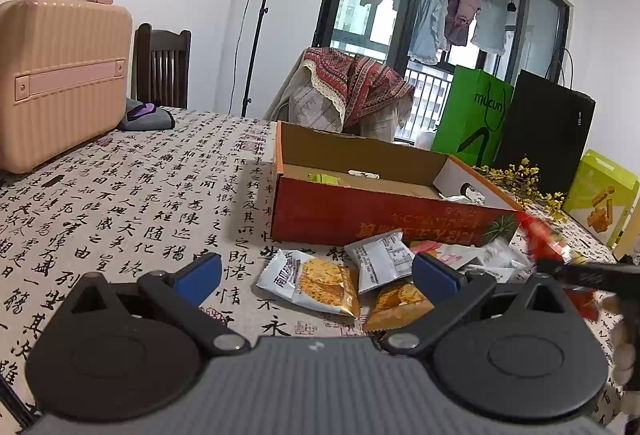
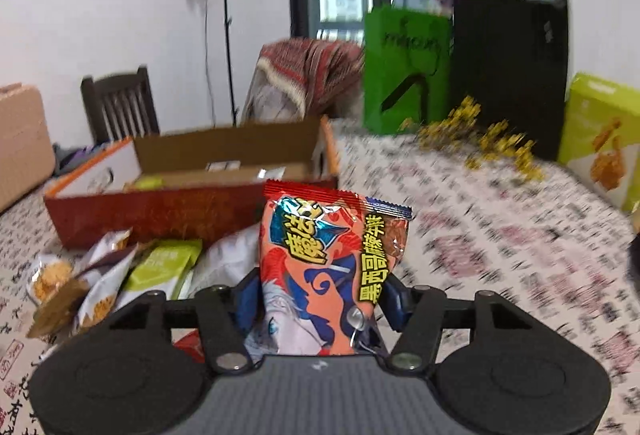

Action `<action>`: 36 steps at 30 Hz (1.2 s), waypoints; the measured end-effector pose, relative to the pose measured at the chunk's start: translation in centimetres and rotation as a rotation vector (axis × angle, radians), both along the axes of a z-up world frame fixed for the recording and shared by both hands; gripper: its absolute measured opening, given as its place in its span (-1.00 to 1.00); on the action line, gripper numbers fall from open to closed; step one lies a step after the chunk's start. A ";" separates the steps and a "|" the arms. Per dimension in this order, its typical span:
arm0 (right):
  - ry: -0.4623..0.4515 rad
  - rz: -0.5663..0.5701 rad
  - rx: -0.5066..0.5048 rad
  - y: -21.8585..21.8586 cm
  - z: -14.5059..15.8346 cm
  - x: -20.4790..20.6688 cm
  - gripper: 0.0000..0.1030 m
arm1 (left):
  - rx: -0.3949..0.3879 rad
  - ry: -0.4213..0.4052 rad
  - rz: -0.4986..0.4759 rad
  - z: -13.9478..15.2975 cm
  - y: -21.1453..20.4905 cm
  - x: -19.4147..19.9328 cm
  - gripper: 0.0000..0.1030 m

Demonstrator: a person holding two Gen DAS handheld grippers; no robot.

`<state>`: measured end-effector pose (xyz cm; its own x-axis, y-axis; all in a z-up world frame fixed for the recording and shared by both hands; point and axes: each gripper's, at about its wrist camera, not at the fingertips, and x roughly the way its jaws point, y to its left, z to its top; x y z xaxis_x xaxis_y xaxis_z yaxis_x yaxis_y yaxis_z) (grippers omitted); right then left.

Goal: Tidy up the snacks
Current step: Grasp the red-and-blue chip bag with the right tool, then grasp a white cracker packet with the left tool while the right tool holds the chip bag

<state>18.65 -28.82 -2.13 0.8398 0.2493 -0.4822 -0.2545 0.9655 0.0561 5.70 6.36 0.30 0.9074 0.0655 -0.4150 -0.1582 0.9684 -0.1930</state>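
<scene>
An open red cardboard box [image 1: 360, 223] [image 2: 160, 211] stands on the calligraphy-print tablecloth, with a few small things inside. In front of it lies a pile of snack packets [image 1: 320, 279] [image 2: 160, 263], white, yellow and green. My left gripper [image 1: 316, 275] hovers open just before the pile, nothing between its blue pads. My right gripper [image 2: 320, 299] is shut on an orange-red snack packet [image 2: 320, 235], held upright to the right of the box. In the left wrist view that packet [image 1: 536, 235] shows as a red blur at the right edge.
A pink suitcase [image 1: 60, 83] stands at the far left of the table. Behind the box are a green paper bag [image 1: 472, 115], a black bag [image 1: 548, 131], yellow flowers [image 1: 520, 179] and a lime-green carton [image 1: 604, 195]. A dark chair [image 1: 162, 63] sits beyond the table.
</scene>
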 end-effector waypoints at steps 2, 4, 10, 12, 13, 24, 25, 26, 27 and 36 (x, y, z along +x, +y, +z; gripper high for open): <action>-0.032 -0.009 0.013 -0.8 0.9 -0.6 0.15 | 0.000 0.011 0.007 -0.1 0.0 0.4 1.00; -0.058 -0.018 0.027 -1.5 1.6 -1.0 0.14 | 0.001 0.023 0.015 -0.2 0.1 0.8 1.00; -0.079 -0.012 0.066 -2.6 2.3 -1.4 0.15 | 0.045 0.077 0.034 -0.3 -0.2 2.7 1.00; -0.071 -0.004 0.075 -2.7 2.0 -1.4 0.15 | 0.068 0.097 0.030 -0.4 -0.3 3.4 1.00; -0.067 0.000 0.078 -2.7 1.9 -1.4 0.15 | 0.083 0.110 0.031 -0.5 -0.5 3.8 1.00; -0.054 0.006 0.093 -2.8 1.3 -1.6 0.15 | 0.247 0.314 0.002 -3.3 -1.6 9.2 1.00; -0.052 0.005 0.093 -2.9 1.3 -1.4 0.15 | 0.251 0.327 -0.007 -3.6 -1.7 9.6 1.00; -0.051 0.005 0.093 -2.9 1.3 -1.4 0.15 | 0.246 0.329 -0.016 -3.8 -1.6 10.0 1.00; -0.051 0.004 0.092 -2.9 1.3 -1.4 0.15 | 0.241 0.328 -0.018 -3.9 -1.5 10.2 1.00; -0.032 0.009 0.103 -2.9 0.7 -1.2 0.15 | 0.149 0.345 -0.036 -4.4 -0.4 11.7 0.98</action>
<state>17.44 -31.72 -1.41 0.8517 0.3039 -0.4270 -0.2663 0.9526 0.1468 17.40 5.92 -4.07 0.7188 0.1192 -0.6849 -0.1547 0.9879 0.0095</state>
